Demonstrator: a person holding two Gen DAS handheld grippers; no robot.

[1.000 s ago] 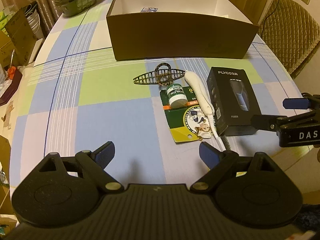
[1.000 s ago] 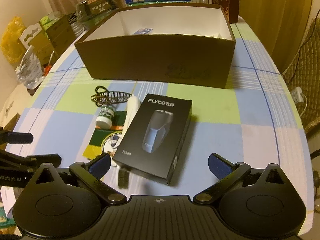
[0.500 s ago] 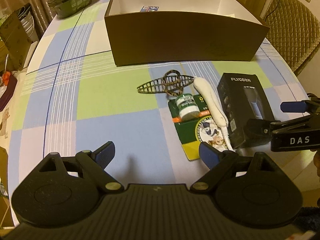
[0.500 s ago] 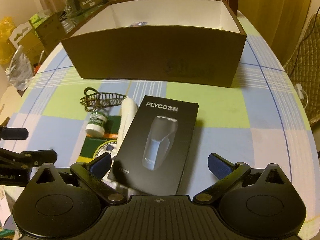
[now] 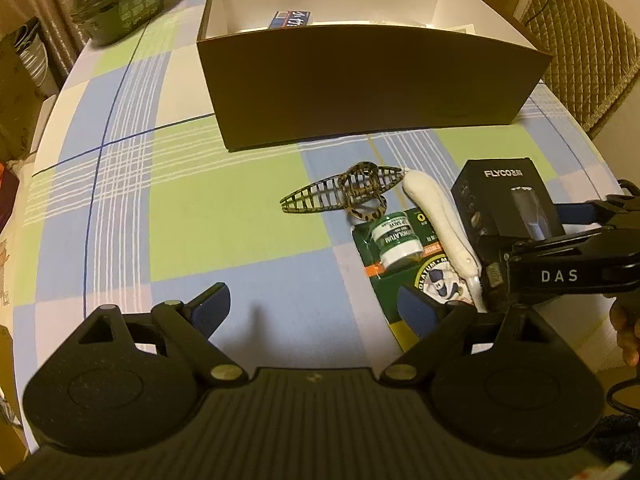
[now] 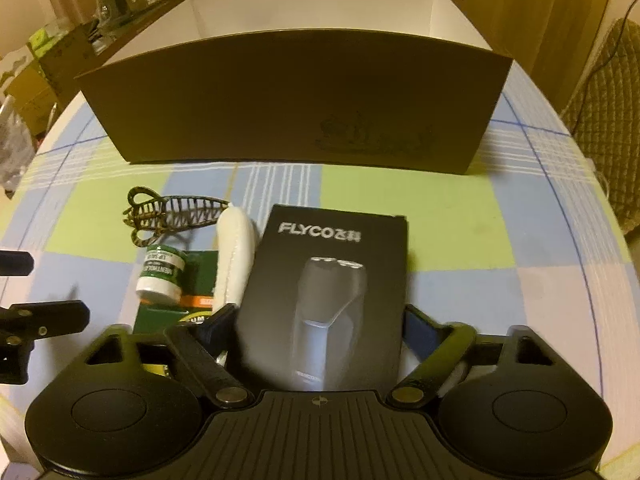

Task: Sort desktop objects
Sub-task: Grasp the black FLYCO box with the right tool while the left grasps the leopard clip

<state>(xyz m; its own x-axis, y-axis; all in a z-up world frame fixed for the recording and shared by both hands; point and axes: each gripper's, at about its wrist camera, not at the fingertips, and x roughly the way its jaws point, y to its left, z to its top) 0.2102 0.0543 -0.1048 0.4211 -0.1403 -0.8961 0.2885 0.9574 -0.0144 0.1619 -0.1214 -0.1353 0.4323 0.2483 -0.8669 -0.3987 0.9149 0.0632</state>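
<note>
A black FLYCO shaver box (image 6: 332, 264) lies on the checked tablecloth with its near end between the jaws of my right gripper (image 6: 320, 328). The jaws are closing, and both blue pads touch its long sides. Left of it lie a white rolled cloth (image 6: 236, 252), a small green-and-white jar (image 6: 162, 276) on a green card (image 5: 404, 320), and a tortoiseshell hair claw (image 6: 172, 216). My left gripper (image 5: 314, 300) hangs open over bare cloth, left of the card, with nothing between its fingers. The big brown open box (image 5: 360, 88) stands behind.
Inside the brown box lies a small blue-and-white packet (image 5: 290, 20). A dark green package (image 5: 120, 4) sits at the table's far left corner. A quilted chair (image 5: 588, 48) stands past the right edge, and cartons crowd the floor on the left.
Both grippers have come forward and down toward the objects. The right gripper's jaws, wide apart before, have drawn in around the near end of the black box. The left jaws are unchanged.
</note>
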